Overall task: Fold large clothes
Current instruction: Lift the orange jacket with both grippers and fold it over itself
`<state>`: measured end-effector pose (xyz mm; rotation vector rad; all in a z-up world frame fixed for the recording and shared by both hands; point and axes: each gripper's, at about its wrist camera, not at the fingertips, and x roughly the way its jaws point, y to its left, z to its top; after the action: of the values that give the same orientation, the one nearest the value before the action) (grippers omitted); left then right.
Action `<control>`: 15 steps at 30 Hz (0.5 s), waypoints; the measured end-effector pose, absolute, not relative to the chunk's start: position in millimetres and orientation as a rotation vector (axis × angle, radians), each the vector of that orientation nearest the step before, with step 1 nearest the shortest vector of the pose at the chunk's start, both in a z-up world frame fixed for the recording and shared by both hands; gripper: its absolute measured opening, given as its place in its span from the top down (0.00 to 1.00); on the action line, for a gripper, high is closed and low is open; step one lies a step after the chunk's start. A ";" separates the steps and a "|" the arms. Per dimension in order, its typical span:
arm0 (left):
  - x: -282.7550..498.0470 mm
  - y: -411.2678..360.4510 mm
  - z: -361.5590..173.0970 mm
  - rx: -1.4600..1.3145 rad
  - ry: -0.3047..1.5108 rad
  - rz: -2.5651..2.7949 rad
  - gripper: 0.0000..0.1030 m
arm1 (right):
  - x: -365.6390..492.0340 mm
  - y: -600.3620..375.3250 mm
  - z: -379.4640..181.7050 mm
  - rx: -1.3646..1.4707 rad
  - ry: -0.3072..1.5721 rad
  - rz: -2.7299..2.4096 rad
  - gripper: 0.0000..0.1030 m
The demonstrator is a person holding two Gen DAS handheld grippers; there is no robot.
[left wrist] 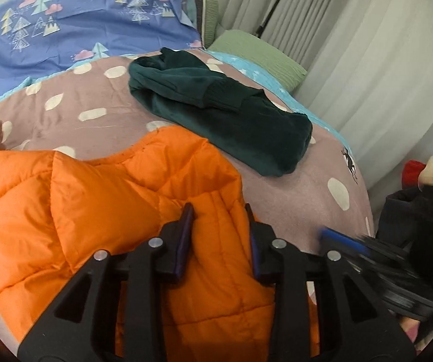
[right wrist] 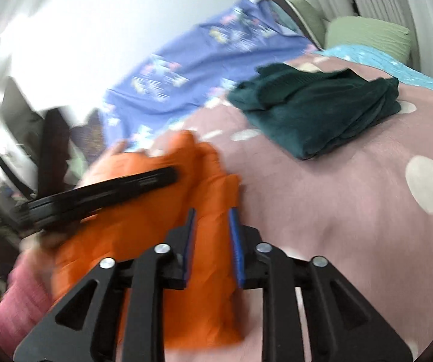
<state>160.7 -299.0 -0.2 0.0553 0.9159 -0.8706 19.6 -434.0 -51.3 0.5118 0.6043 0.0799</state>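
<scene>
An orange puffer jacket (left wrist: 102,199) lies on the bed, spread to the left and front. My left gripper (left wrist: 219,208) is open, its fingers straddling a raised fold of the jacket near its right edge. My right gripper (right wrist: 212,211) is open too, its fingers on either side of the jacket's edge (right wrist: 168,199); this view is blurred. The right gripper also shows at the right of the left wrist view (left wrist: 367,250), and the left gripper shows in the right wrist view (right wrist: 102,193). A folded dark green garment (left wrist: 225,108) lies farther back on the bed.
The bed has a mauve spotted cover (left wrist: 292,193), a blue tree-print quilt (left wrist: 80,30) at the back and green pillows (left wrist: 258,54) by the curtain (left wrist: 352,45). Dark objects (left wrist: 418,220) stand off the bed's right side. A pink sleeve (right wrist: 20,295) shows at lower left.
</scene>
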 end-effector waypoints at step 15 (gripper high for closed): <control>152.2 -307.0 0.1 0.089 0.878 -0.936 0.68 | -6.2 -374.4 -107.5 0.504 0.748 0.018 0.92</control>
<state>152.2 -307.0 0.1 0.0893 0.8779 -0.9361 -6.2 -374.4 -107.5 0.5040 0.7481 0.0183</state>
